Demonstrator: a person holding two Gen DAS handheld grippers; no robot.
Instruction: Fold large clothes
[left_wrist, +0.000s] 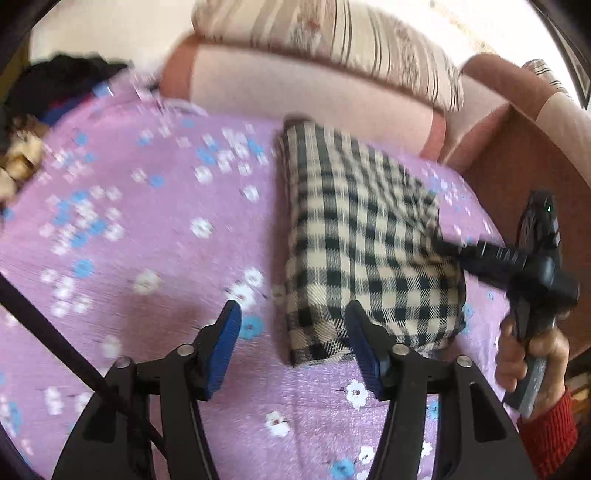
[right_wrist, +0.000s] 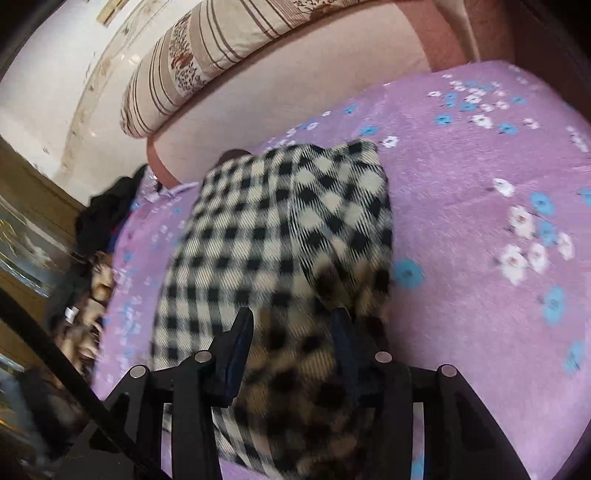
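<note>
Support: bed with a purple bedspread, printed all over with white and blue flowers.
Head end: pale pink padded headboard along the bedspread's far edge.
On the bedspread, middle: folded black-and-cream checked garment, lying flat, its far end close to the headboard.
Beside the checked garment, toward the headboard's end: heap of dark clothes at the bedspread's edge.
Next to the dark heap: tan-and-brown patterned fabric, blurred, kind unclear.
</note>
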